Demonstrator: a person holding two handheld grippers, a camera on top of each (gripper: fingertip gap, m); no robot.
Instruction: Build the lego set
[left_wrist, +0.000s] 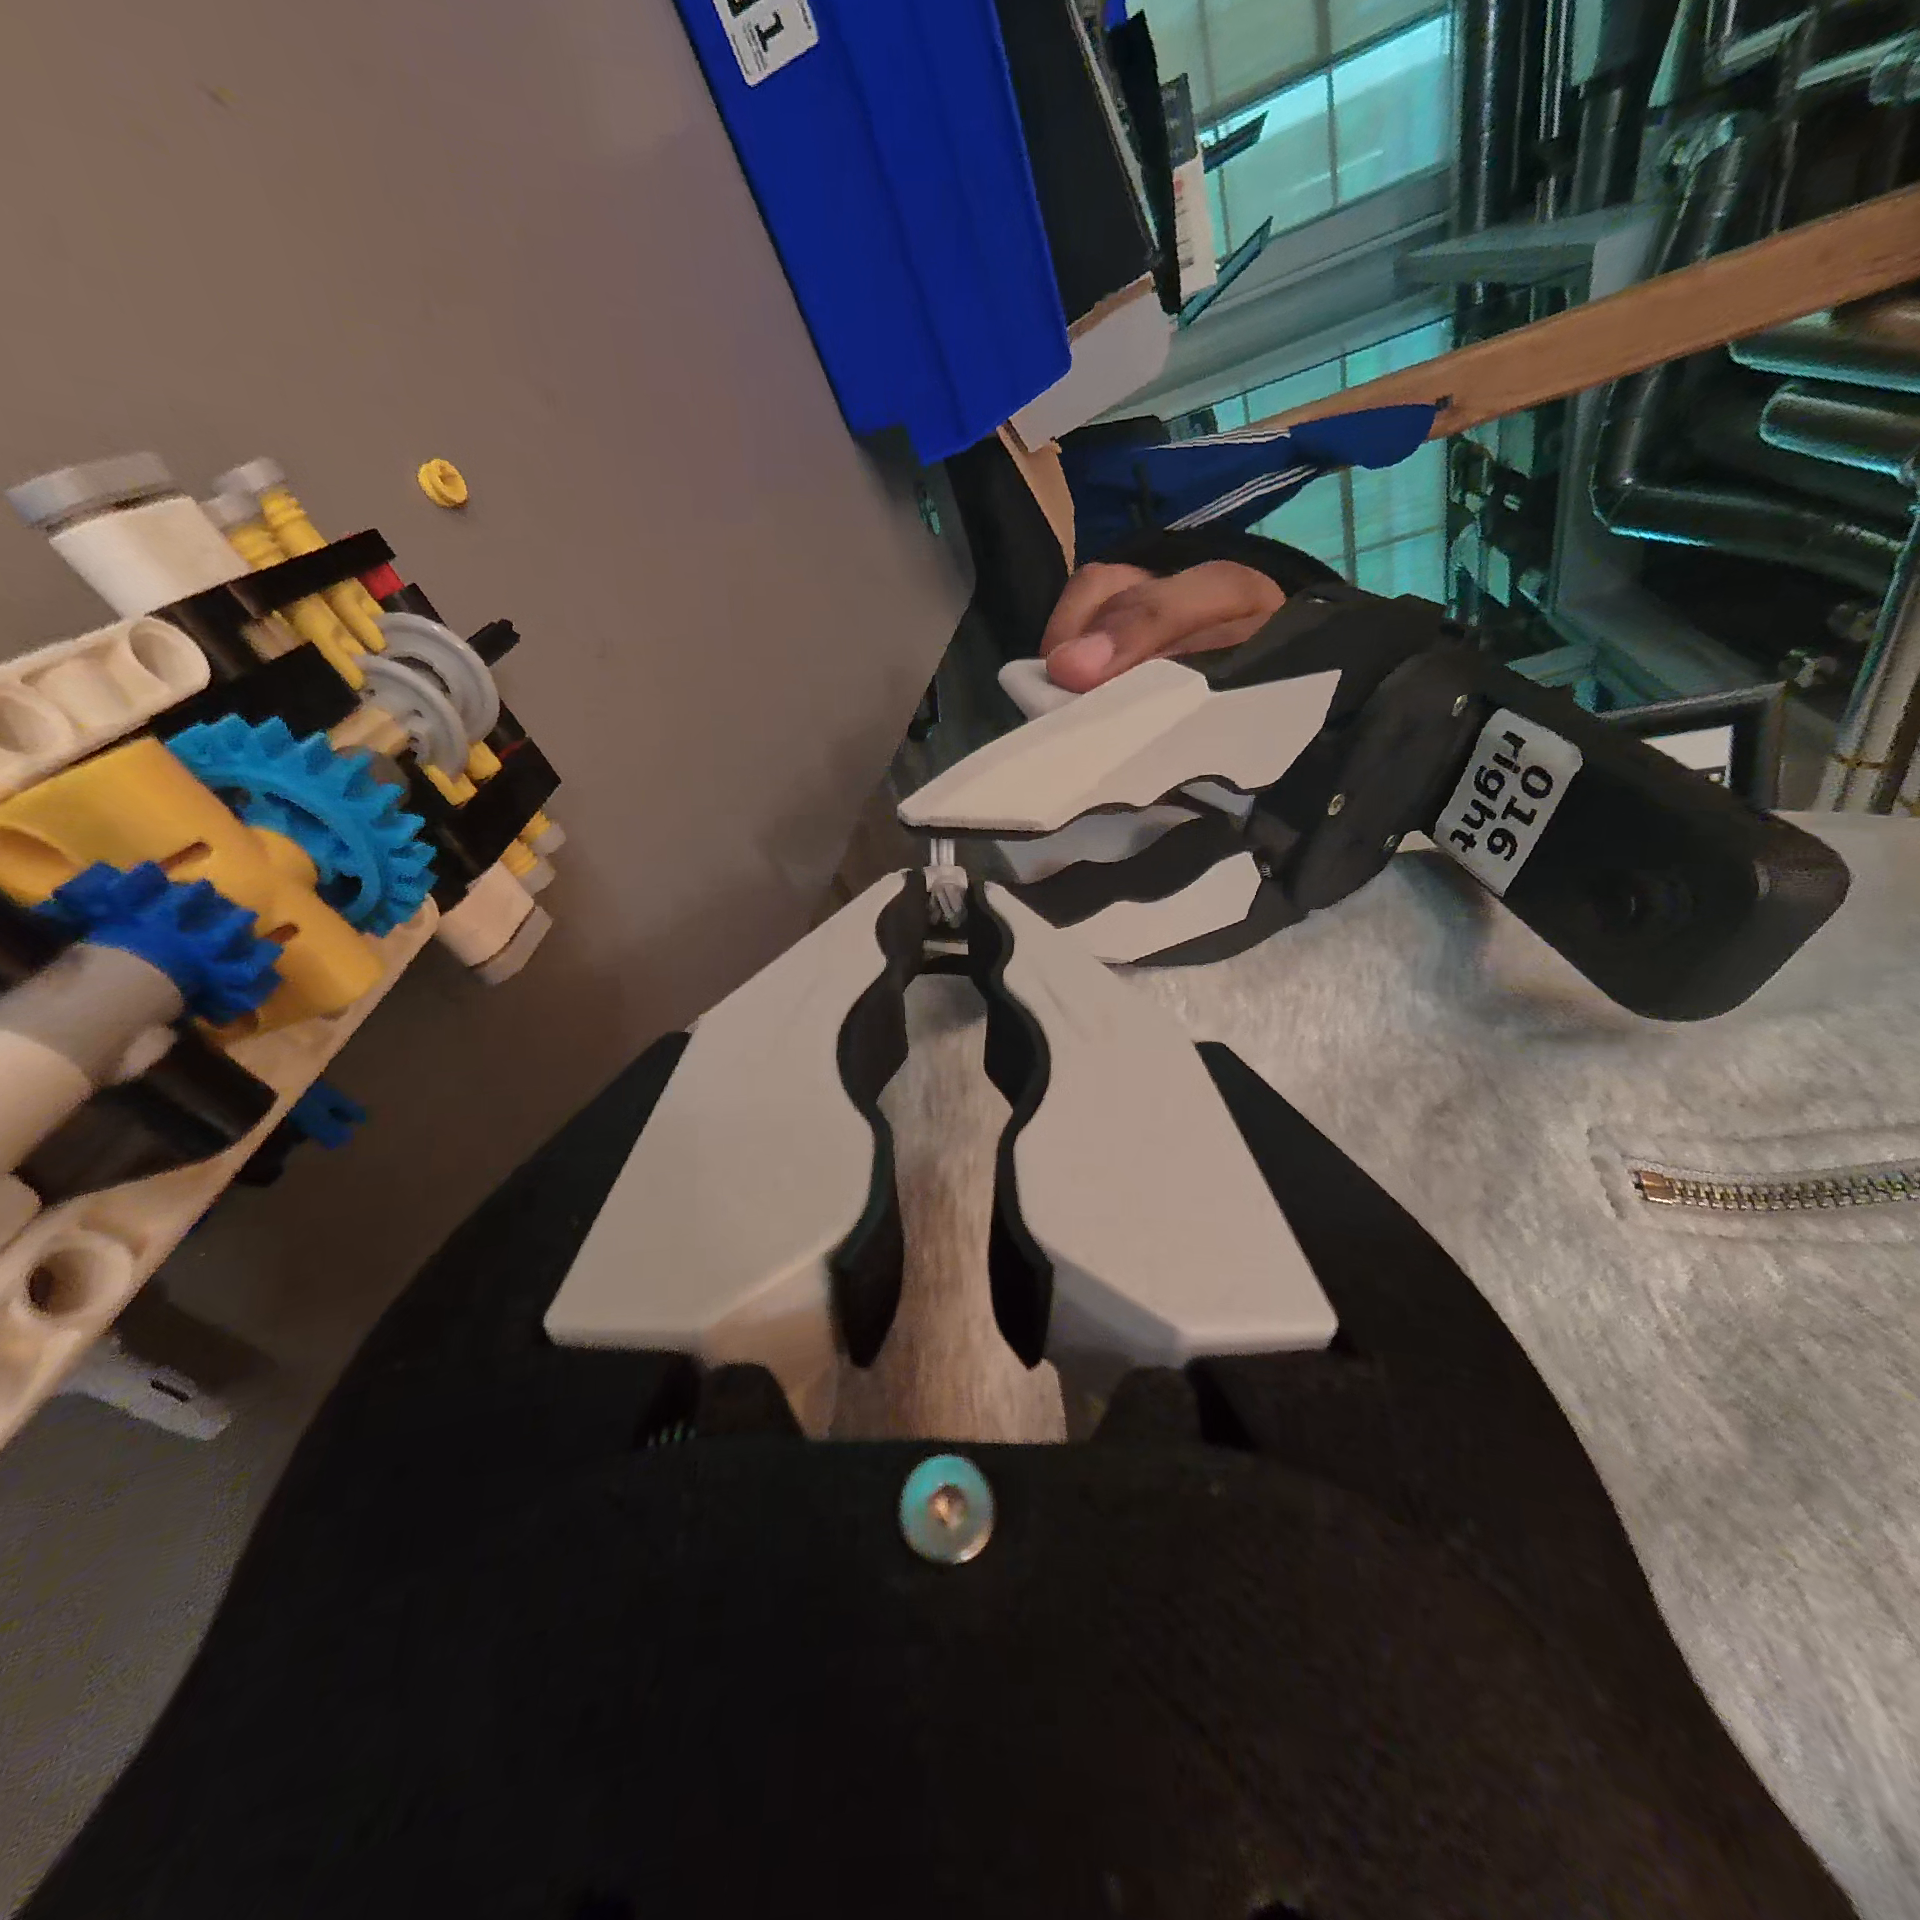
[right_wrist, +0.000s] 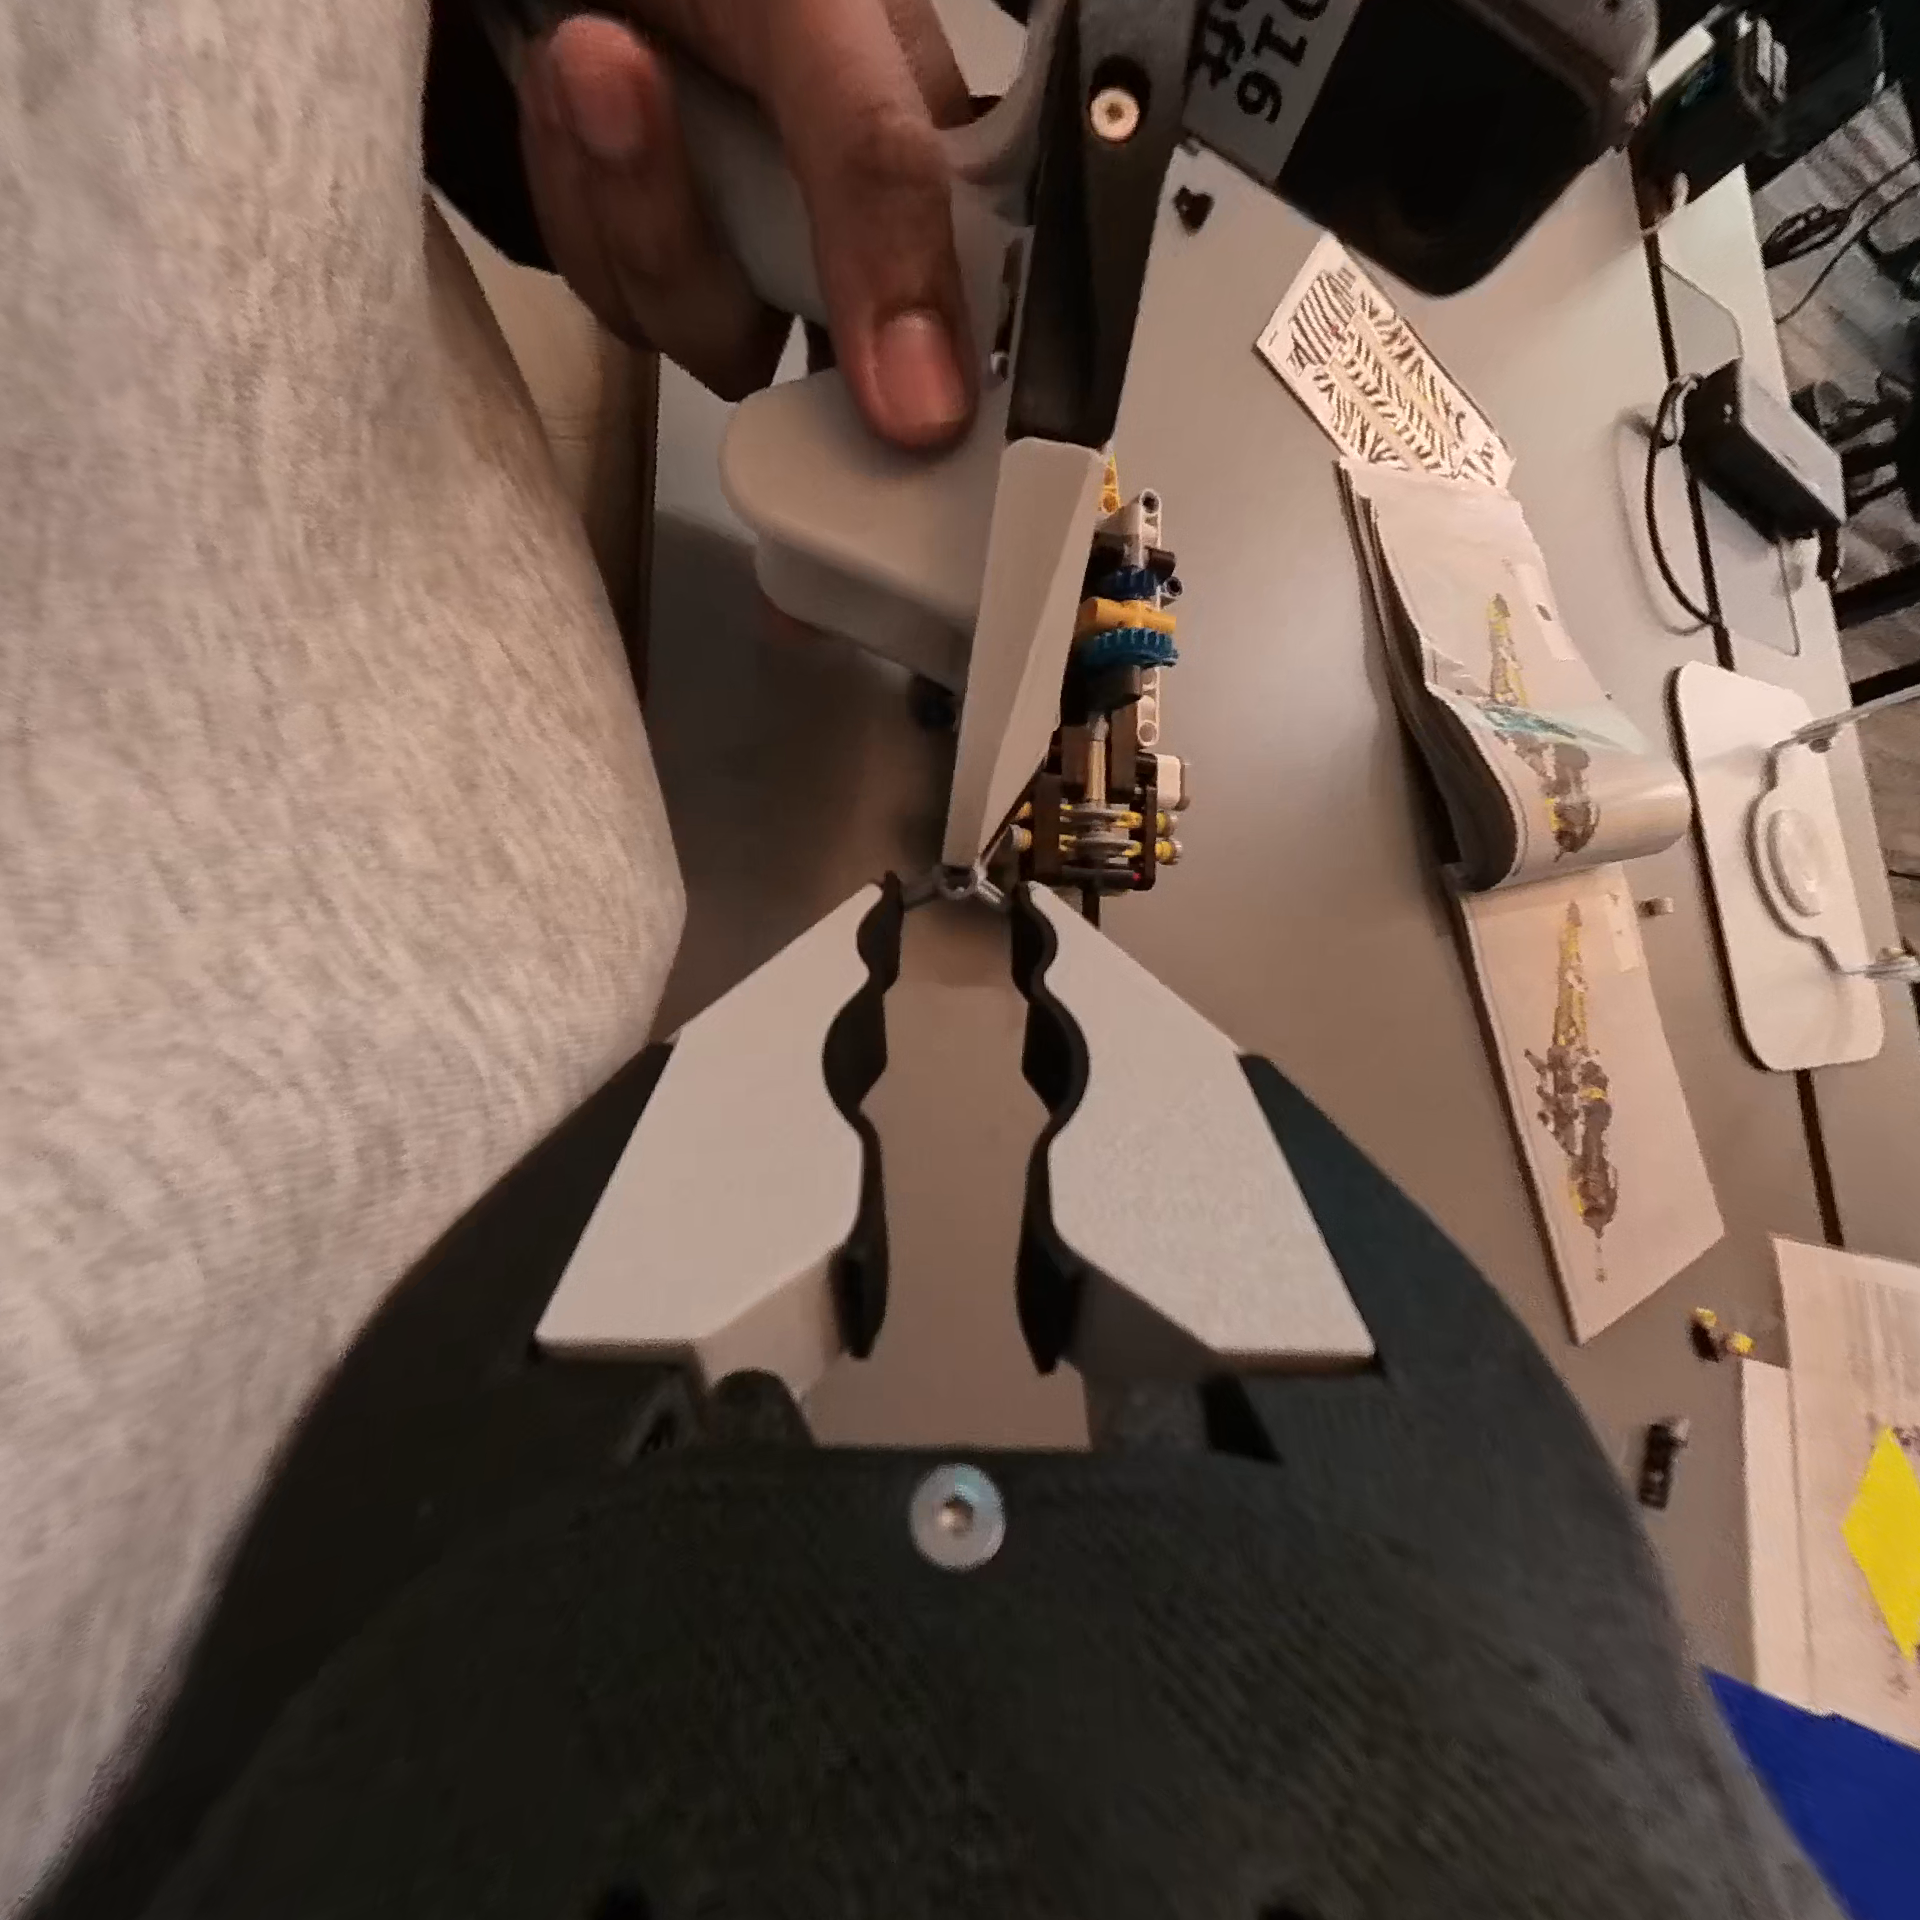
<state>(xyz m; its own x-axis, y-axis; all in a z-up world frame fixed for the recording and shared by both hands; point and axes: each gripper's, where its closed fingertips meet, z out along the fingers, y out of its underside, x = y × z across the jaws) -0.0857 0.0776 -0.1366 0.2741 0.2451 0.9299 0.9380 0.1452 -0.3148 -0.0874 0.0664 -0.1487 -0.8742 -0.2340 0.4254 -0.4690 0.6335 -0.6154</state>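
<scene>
Two grippers meet tip to tip over a grey desk (left_wrist: 582, 312). Far left in the left wrist view: half-built lego model (left_wrist: 239, 831) with blue gears, lying on the desk; one loose yellow stud (left_wrist: 444, 482) beside it. Centre: left gripper (left_wrist: 945, 914) closed on a small pale lego pin (left_wrist: 943, 878). Right: right gripper (right_wrist: 951, 891) pinching the same pin, its tips nearly closed. Far right in the right wrist view: open instruction booklet (right_wrist: 1538, 727).

A blue bin (left_wrist: 914, 208) stands on the grey table (left_wrist: 416, 260); a wooden beam (left_wrist: 1662, 312) and grey zippered sweatshirt (left_wrist: 1558, 1247) lie nearby.
</scene>
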